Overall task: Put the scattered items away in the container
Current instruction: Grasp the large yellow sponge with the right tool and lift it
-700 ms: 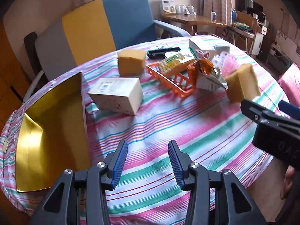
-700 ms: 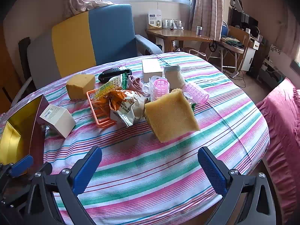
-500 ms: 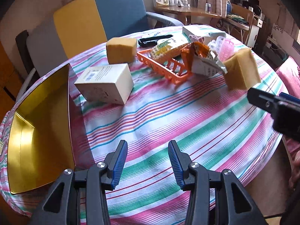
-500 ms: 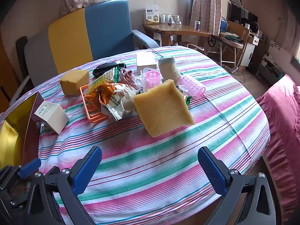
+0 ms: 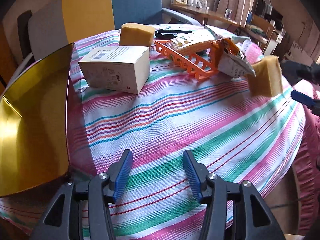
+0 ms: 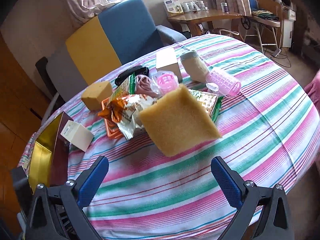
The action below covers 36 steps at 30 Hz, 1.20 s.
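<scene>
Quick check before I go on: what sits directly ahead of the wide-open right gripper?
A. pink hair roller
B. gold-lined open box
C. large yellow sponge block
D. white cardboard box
C: the large yellow sponge block lies on the striped tablecloth straight ahead of the right gripper, whose jaws hold nothing.

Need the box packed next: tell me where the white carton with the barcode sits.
In the left wrist view the white carton sits on the striped cloth, upper left of centre, beside the gold container and in front of a yellow sponge.

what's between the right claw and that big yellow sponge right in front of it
Nothing visible: only bare striped tablecloth lies between the open right claw and the big sponge. The snack packets sit behind it.
</scene>
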Available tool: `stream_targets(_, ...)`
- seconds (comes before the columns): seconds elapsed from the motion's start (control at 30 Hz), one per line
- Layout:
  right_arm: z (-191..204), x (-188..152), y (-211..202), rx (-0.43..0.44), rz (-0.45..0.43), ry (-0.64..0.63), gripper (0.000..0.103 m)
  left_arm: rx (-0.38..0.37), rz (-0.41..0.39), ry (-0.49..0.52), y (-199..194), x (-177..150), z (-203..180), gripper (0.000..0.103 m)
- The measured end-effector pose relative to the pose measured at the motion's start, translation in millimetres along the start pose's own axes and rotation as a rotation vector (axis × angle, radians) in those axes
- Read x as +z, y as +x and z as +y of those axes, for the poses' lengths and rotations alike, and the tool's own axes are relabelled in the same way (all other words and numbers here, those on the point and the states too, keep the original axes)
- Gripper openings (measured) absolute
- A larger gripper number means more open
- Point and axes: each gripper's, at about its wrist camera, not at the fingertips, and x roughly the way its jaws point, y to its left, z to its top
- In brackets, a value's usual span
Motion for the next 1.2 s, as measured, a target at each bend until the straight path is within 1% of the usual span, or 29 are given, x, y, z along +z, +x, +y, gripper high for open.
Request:
stream_targets(0.07, -8.4, 13.6, 3.6, 0.043, -0.007, 0.028, 0.103, 0.001, -0.005, 0.010, -0.1, -1.0, -2.1, 0.057)
stream_targets(0.27, -24.3, 56.0, 31.3, 0.129, -0.008, 0.088, 0.103, 0.003, -0.025, 0.008, 0.5, -3.2, -3.3, 0.061)
stream_targets(0.33, -25.0, 65.4, 42.3, 0.136, 0.003, 0.088, 0.103, 0.000, -0.030, 0.005, 0.9, -3.2, -2.5, 0.061)
stream_targets(0.4, -23.7, 69.1, 50.2, 0.173, 0.024, 0.087, 0.103, -0.008, -0.034, -0.002, 0.8, -3.7, -1.7, 0.062)
stream_targets(0.47, -17.4, 66.3, 52.9, 0.235, 0.049, 0.074, 0.103, -0.012, -0.035, 0.006, 2.0, -3.1, -2.5, 0.065)
stream_targets(0.6, -6.5, 48.1, 40.9, 0.337, 0.054, 0.040, 0.103, -0.022, -0.047, 0.031, 0.4, -6.5, -3.5, 0.066)
stream_targets(0.67, -1.6, 36.7, 29.5, 0.410, 0.065, 0.023, 0.103, -0.036, -0.050, 0.045, -1.0, -8.1, -2.1, 0.066)
stream_targets(0.73, 3.6, 23.7, 19.6, 0.512, 0.096, 0.022, 0.103, -0.053, -0.047, 0.056, -2.2, -8.7, 0.0, 0.066)
stream_targets(0.8, 10.3, 10.3, 12.1, 0.571, 0.127, 0.019, 0.103, -0.065, -0.042, 0.062, -3.1, -8.6, 1.8, 0.066)
stream_targets(0.9, 19.6, -5.0, 9.9, 0.616, 0.168, 0.024, 0.103, -0.067, -0.037, 0.060, -7.8, -11.4, 4.7, 0.066)
stream_targets(1.0, 31.5, -16.0, 5.1, 0.662, 0.198, 0.016, 0.103, -0.050, -0.035, 0.066, -10.6, -15.3, 6.2, 0.066)
stream_targets(1.1, 37.4, -14.1, -4.6, 0.663, 0.172, -0.006, 0.103, -0.038, -0.012, 0.069, -14.0, -15.1, 4.9, 0.066)
stream_targets(1.17, 31.2, -10.1, -13.7, 0.636, 0.139, -0.005, 0.103, -0.036, -0.010, 0.077, -18.9, -12.3, 2.5, 0.066)
stream_targets(1.2, 25.3, -9.1, -17.2, 0.616, 0.121, 0.005, 0.103, -0.048, -0.016, 0.081, -23.1, -9.3, 0.6, 0.066)
